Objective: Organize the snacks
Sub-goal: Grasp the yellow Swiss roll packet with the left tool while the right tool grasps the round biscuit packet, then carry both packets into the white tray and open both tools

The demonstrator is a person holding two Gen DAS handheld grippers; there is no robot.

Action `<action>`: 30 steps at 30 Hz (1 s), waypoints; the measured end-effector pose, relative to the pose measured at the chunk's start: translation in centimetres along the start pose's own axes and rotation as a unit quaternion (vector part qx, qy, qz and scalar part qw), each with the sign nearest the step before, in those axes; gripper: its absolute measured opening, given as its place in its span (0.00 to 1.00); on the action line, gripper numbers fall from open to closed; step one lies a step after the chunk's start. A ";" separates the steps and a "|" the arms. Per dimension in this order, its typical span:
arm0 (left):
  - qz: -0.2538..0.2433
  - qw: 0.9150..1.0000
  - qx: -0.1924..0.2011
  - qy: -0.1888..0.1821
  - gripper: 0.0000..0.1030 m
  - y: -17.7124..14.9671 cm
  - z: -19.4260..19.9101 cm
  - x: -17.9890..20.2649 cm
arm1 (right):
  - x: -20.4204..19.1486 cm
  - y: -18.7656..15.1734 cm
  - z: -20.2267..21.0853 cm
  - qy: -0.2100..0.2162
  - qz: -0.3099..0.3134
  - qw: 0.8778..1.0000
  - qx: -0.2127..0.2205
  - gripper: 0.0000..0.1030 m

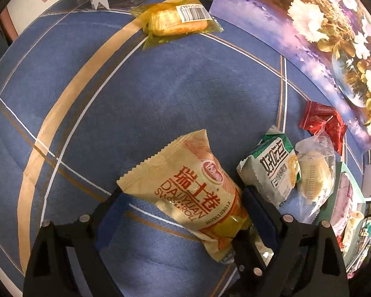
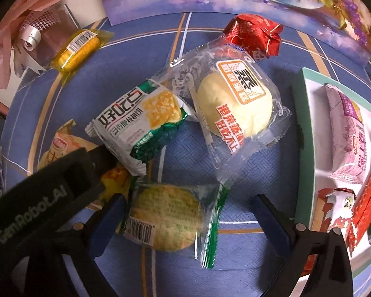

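Observation:
My left gripper (image 1: 183, 198) is open around a beige Swiss roll packet (image 1: 185, 185) lying on the blue cloth; the packet sits between the jaws, touching the right one. My right gripper (image 2: 193, 212) is open, with a green-edged round cake packet (image 2: 170, 217) between its jaws, near the left finger. Ahead of it lie a white-and-green snack packet (image 2: 138, 121), a clear steamed-cake packet (image 2: 235, 104) and a red packet (image 2: 254, 37). A yellow wrapped cake (image 1: 178, 19) lies far off. The left gripper's body (image 2: 49, 193) shows in the right wrist view.
A mint-rimmed white tray (image 2: 306, 123) at the right holds a pink Swiss roll packet (image 2: 348, 133) and several other snacks. A floral picture board (image 1: 309, 37) borders the far side. A pink paper gift item (image 2: 24, 24) sits at the far left.

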State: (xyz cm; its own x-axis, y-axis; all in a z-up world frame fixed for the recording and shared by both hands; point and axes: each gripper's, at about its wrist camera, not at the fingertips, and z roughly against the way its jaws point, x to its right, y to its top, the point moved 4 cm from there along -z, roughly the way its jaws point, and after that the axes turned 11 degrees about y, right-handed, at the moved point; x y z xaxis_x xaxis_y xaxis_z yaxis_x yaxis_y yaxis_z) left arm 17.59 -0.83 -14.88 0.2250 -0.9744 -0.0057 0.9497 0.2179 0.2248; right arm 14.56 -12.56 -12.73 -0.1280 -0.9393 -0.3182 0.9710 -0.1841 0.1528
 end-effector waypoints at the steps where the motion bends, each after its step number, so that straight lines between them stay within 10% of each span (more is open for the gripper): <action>1: 0.000 1.000 0.000 0.000 0.90 -0.1 0.0 -0.1 | 0.3 -0.1 0.1 -0.001 -0.001 1.000 0.000 1.00; 11: -0.007 1.000 -0.001 -0.021 0.56 -0.2 0.6 0.5 | 2.0 -0.9 0.9 -0.004 -0.002 1.000 0.009 0.92; 15: -0.004 0.999 -0.004 -0.033 0.45 -0.6 0.9 0.4 | 2.2 -1.0 1.8 0.005 -0.004 1.000 0.021 0.71; 30: 0.004 1.000 0.013 -0.022 0.39 -1.5 4.0 -1.8 | 1.6 -1.7 7.1 0.059 -0.007 0.997 0.046 0.57</action>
State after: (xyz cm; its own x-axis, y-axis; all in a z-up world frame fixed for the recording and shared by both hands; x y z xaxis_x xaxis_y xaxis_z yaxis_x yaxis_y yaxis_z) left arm 14.87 0.39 -11.29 0.2211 -0.9744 0.0395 0.9422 0.2239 0.2492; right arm 11.25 -15.79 -6.90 -0.1108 -0.8974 -0.4271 0.9458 -0.2271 0.2320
